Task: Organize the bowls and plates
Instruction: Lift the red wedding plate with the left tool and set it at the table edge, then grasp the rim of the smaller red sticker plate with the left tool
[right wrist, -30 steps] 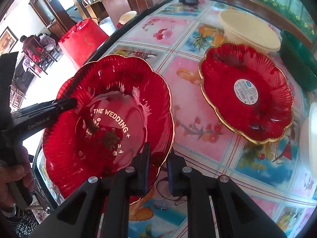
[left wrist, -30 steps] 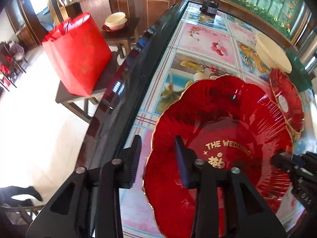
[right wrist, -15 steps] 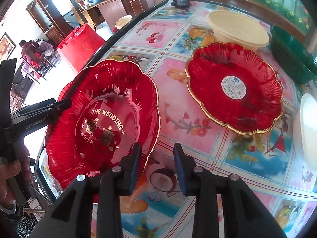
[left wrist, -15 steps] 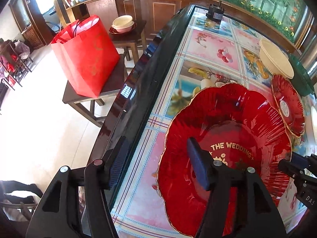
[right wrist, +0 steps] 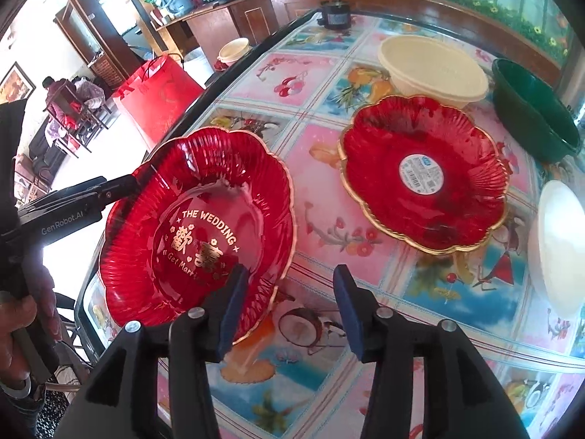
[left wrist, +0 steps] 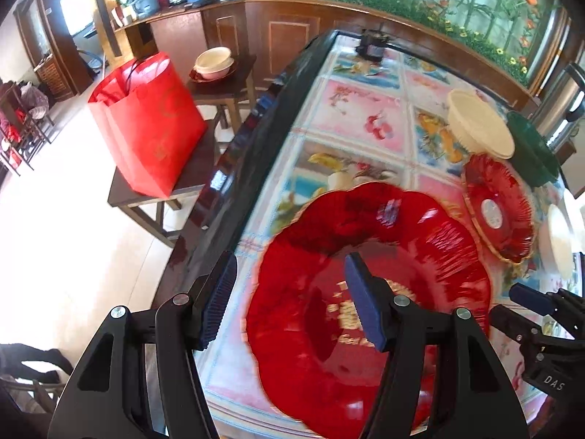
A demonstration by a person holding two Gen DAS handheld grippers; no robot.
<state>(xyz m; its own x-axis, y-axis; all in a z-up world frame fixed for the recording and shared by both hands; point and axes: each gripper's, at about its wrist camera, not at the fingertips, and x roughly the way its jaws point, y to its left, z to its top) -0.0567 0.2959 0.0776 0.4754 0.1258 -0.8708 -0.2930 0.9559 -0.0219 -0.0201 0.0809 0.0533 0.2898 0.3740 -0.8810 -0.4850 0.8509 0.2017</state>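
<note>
A large red scalloped plate (right wrist: 197, 226) with gold "THE WEDDING" lettering lies near the table's left edge; it is blurred in the left wrist view (left wrist: 365, 292). My left gripper (left wrist: 289, 300) is open at its left rim and shows in the right wrist view (right wrist: 124, 186). My right gripper (right wrist: 289, 303) is open and empty, just past the plate's right rim. A second red plate (right wrist: 424, 175) with a white sticker lies to the right. A cream bowl (right wrist: 431, 66) and a dark green bowl (right wrist: 533, 109) stand behind it. A white dish (right wrist: 559, 241) is at the right edge.
The table (right wrist: 329, 226) has a fruit-pattern cloth and a dark left edge (left wrist: 256, 146). A red bag (left wrist: 146, 124) sits on a low stool left of the table. A small black device (right wrist: 334, 14) stands at the far end.
Both grippers have opened wide and let go of the big red plate. The plate has come down onto the table and both grippers have drawn back a little.
</note>
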